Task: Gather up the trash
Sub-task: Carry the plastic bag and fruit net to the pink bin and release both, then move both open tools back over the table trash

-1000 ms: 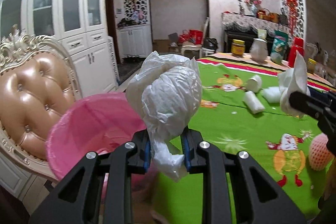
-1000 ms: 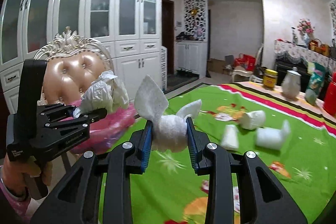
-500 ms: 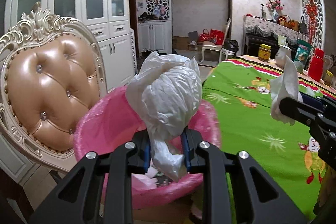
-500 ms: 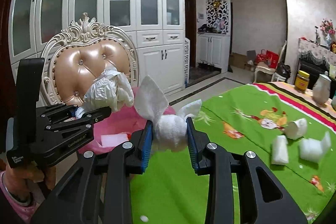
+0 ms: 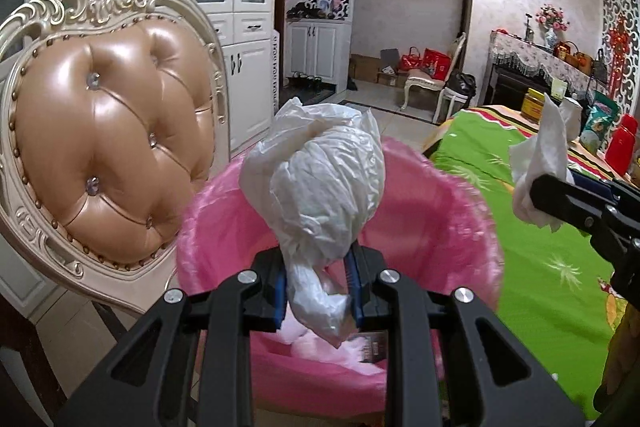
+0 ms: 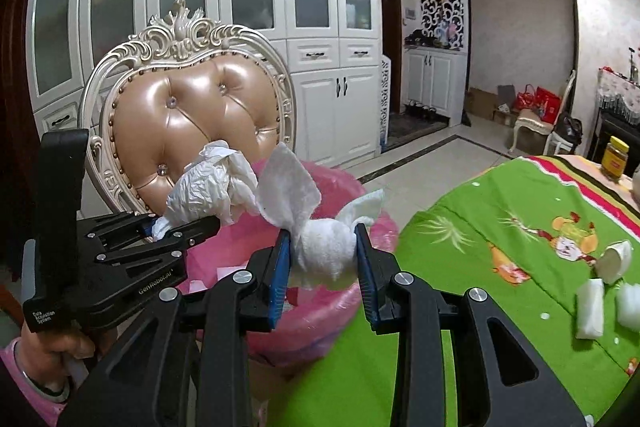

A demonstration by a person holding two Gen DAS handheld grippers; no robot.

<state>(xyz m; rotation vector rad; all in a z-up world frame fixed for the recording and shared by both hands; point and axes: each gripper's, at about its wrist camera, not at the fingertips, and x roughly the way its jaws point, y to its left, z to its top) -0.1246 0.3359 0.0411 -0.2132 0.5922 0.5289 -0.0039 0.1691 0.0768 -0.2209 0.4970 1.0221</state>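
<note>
Landmark is the pink-lined bin (image 5: 472, 227). Behind it stands the padded chair (image 5: 108, 155); to its right runs the green table (image 6: 500, 267), butting against the bin's rim.

Your left gripper (image 5: 318, 275) is clamped on the crumpled plastic bag (image 5: 320, 187), gripped low at its pinched neck, with the bulk puffing out above the pads. It hangs right over the bin's mouth, inside the rim line. Some trash already lies at the bin's bottom.

Your right gripper (image 6: 322, 259) is clenched on a wadded tissue (image 6: 324, 247), flaps sticking up and out. It sits above the bin's table-side rim, near the bag in the right wrist view.

Three more white scraps (image 6: 600, 287) lie on the table, well apart from the bin, so the job looks part done.

Handling, as a guess: both pieces are very light, soft and crushable, nothing fragile. The bag is slick film, so it may cling to a pad or drift when let go; drop it low inside the liner. The tissue is fluffy with good friction; grip the dense middle, not the loose flaps.
</note>
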